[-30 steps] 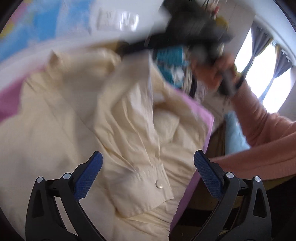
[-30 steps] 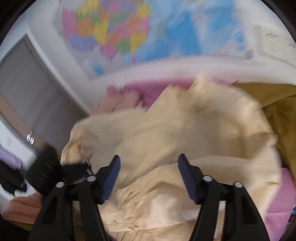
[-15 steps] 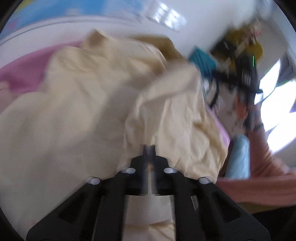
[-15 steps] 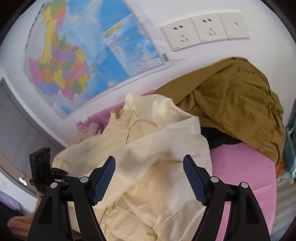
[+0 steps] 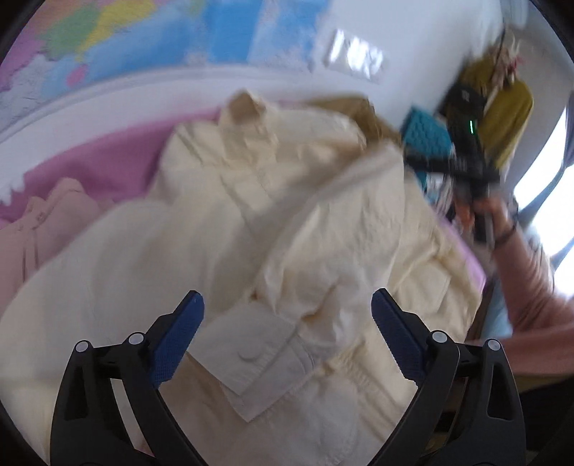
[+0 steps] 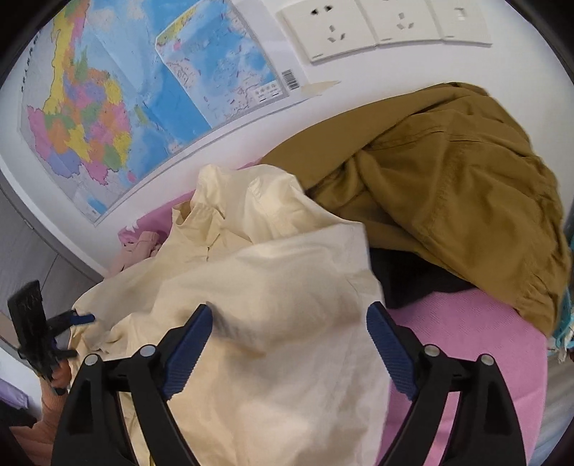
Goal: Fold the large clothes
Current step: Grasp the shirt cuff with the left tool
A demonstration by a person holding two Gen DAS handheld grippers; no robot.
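A cream button shirt [image 5: 251, 233] lies crumpled on a pink cloth-covered surface [image 5: 107, 165], collar toward the wall. A buttoned cuff [image 5: 251, 355] lies folded over the body between my left gripper's fingers. My left gripper [image 5: 287, 337] is open just above it, holding nothing. In the right wrist view the shirt [image 6: 269, 304] fills the lower middle. My right gripper [image 6: 290, 347] is open over the shirt's right side, empty. It also shows in the left wrist view [image 5: 470, 157], blurred, at the far right.
A mustard-brown garment [image 6: 448, 193] is heaped at the back right on the pink cloth [image 6: 466, 340], with a dark item under it. A pale pink garment [image 5: 43, 222] lies at the left. A map [image 6: 125, 89] and sockets [image 6: 376, 25] are on the wall behind.
My left gripper, shut on the shirt half a second ago, has opened and let the sleeve drop onto the shirt body. My right gripper stayed open and shifted a little lower.
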